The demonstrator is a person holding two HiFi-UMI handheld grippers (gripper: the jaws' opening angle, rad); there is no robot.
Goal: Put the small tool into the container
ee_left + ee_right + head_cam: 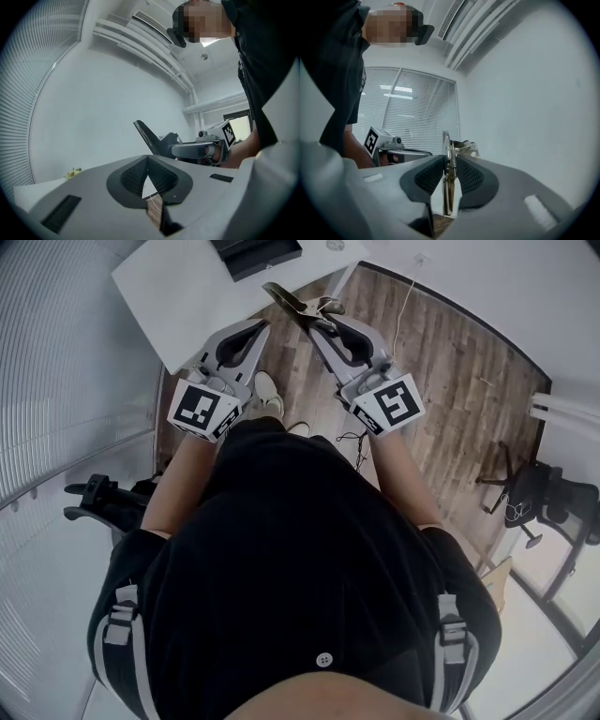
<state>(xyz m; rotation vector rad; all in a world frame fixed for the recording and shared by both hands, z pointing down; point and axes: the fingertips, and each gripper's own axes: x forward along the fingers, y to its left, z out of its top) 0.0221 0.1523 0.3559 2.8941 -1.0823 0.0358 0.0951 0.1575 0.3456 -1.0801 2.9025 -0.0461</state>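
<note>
Wood floor [450, 371], small tool [291, 304] lengthwise in right tongs [328, 324], aimed forward

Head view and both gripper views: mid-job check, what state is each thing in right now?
Left gripper: jaws together, nothing between them.
Right gripper: jaws closed on the small tool.
Small tool: clamped in the right jaws, held in the air, not yet in the container.
Black container: sits on the white table; its inside can't be made out.
</note>
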